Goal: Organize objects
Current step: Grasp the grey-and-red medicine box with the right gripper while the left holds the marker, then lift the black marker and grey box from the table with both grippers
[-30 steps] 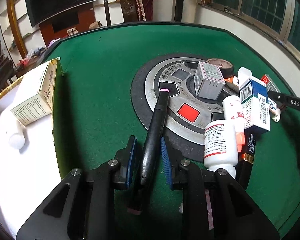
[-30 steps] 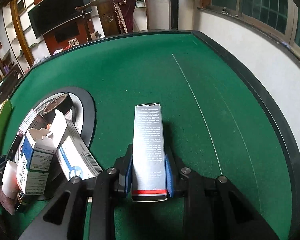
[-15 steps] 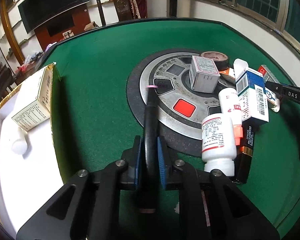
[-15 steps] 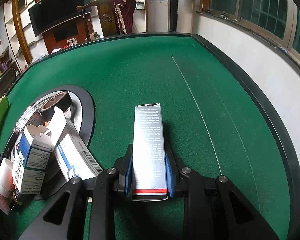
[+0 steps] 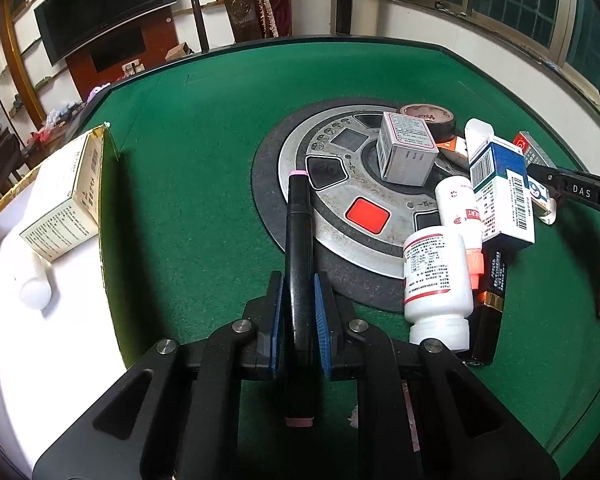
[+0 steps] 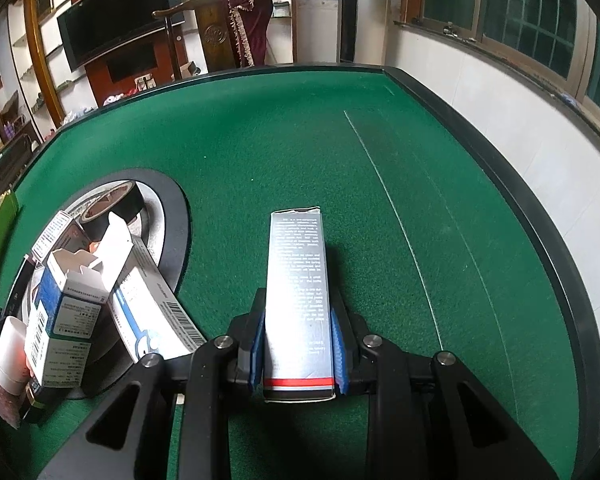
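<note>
At nine o'clock in the left wrist view an open box (image 5: 108, 216) with a gold rim and white lining sits on the green bench (image 5: 204, 128). It holds a cream carton (image 5: 66, 204) leaning against its right wall and a small white bottle (image 5: 36, 288) lying just below that carton.

The left gripper (image 5: 298, 304) has its jaws pinching a black marker (image 5: 298, 248) with pink ends, which points toward twelve o'clock, its far tip over the round metal panel (image 5: 340, 184) in the middle of the bench. At two to four o'clock on and beside that panel lies a heap: a grey cube box (image 5: 406, 152), a roll of tape (image 5: 428, 114), a blue-and-white carton (image 5: 500, 196), a white pill bottle (image 5: 438, 280) on its side and a slimmer white bottle (image 5: 460, 208) with an orange cap.

The right gripper (image 6: 298, 344) has its jaws pinching a tall grey carton (image 6: 298, 292) with a red stripe near its lower end; it points to twelve o'clock above bare green felt. The heap shows at eight to nine o'clock in that view.

A second ago the left jaws stood apart on either side of the marker, which leaned toward one o'clock; now they press on it and it runs straight. The right jaws' hold on the grey carton looks unchanged.
</note>
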A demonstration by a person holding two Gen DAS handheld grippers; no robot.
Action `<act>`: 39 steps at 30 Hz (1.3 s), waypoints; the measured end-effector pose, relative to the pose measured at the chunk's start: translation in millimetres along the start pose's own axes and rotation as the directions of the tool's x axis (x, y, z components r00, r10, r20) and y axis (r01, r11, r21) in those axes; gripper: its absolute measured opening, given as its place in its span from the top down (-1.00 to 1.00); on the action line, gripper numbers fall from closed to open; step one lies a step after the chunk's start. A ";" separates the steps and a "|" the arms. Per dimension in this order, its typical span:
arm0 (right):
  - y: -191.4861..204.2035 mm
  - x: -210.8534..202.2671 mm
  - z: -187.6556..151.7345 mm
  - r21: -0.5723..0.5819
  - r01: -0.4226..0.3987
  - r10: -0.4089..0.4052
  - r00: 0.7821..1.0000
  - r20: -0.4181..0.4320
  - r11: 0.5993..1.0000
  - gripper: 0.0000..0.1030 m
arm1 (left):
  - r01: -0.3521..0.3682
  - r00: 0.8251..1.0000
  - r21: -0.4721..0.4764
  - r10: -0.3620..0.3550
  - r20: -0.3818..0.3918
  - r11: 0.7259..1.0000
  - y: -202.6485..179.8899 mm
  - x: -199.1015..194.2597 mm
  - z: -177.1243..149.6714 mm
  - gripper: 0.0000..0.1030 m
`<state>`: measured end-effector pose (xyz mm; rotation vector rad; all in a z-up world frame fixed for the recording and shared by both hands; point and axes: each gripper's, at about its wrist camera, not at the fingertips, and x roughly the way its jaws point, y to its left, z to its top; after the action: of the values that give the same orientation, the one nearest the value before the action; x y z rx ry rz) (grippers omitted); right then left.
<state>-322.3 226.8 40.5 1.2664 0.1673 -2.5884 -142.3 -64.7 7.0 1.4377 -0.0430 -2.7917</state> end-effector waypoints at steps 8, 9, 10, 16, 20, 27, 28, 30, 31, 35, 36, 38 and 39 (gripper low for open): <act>2.4 0.0 -0.5 -0.013 0.010 -0.010 1.000 0.008 1.000 0.47 | -0.003 1.000 -0.001 0.003 0.003 1.000 -1.6 0.0 -1.1 0.72; 2.8 -0.4 -0.3 -0.014 0.011 -0.011 1.000 0.009 1.000 0.47 | -0.004 1.000 0.001 0.004 0.003 1.000 -2.1 -0.1 -1.3 0.72; 2.6 -0.2 0.1 -0.012 0.011 -0.011 1.000 0.010 1.000 0.47 | -0.005 1.000 0.004 0.005 0.003 1.000 -2.6 -0.1 -1.3 0.72; 2.7 0.3 0.8 -0.013 0.011 -0.011 1.000 0.011 1.000 0.47 | -0.007 1.000 0.002 0.007 0.003 1.000 -4.4 -1.3 -2.2 0.72; 2.4 0.4 1.3 -0.010 0.009 -0.009 1.000 0.012 1.000 0.47 | -0.014 1.000 0.008 0.014 0.001 1.000 -6.1 -2.1 -1.8 0.72; 3.0 0.8 1.9 -0.008 0.007 -0.007 1.000 0.012 1.000 0.47 | 0.009 1.000 0.000 -0.009 -0.004 1.000 -2.4 -3.2 -2.2 0.72; 3.2 0.5 2.0 -0.008 0.007 -0.007 1.000 0.012 1.000 0.47 | 0.012 1.000 -0.001 -0.012 -0.005 1.000 -1.7 -3.2 -1.4 0.72; 3.1 0.5 2.0 -0.008 0.006 -0.006 1.000 0.012 1.000 0.47 | 0.021 1.000 -0.011 -0.021 -0.005 1.000 -0.1 -3.5 -0.9 0.72; 2.7 0.3 2.1 -0.006 0.003 -0.003 1.000 0.012 1.000 0.47 | 0.027 1.000 -0.016 -0.028 -0.007 0.999 1.0 -3.6 -1.2 0.72; 0.3 -0.2 2.5 0.014 -0.011 0.010 1.000 0.014 1.000 0.47 | 0.050 0.999 -0.042 -0.050 -0.002 0.998 5.7 -6.5 -0.5 0.73; -1.4 -0.2 3.1 0.027 -0.021 0.021 1.000 0.015 0.999 0.47 | 0.054 0.999 -0.049 -0.053 0.002 0.997 6.9 -7.7 -0.3 0.73; -4.6 -0.3 4.5 0.050 -0.044 0.043 0.999 0.014 0.998 0.48 | 0.056 0.998 -0.052 -0.055 0.005 0.997 8.4 -9.5 -1.2 0.73; -6.6 -0.4 5.0 0.064 -0.056 0.055 0.998 0.014 0.996 0.48 | 0.057 0.998 -0.060 -0.057 0.006 0.997 9.9 -10.1 -1.6 0.73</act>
<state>-327.7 232.2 43.8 1.2584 0.0454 -2.5727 -135.2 -74.4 14.6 1.4425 0.0818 -2.8145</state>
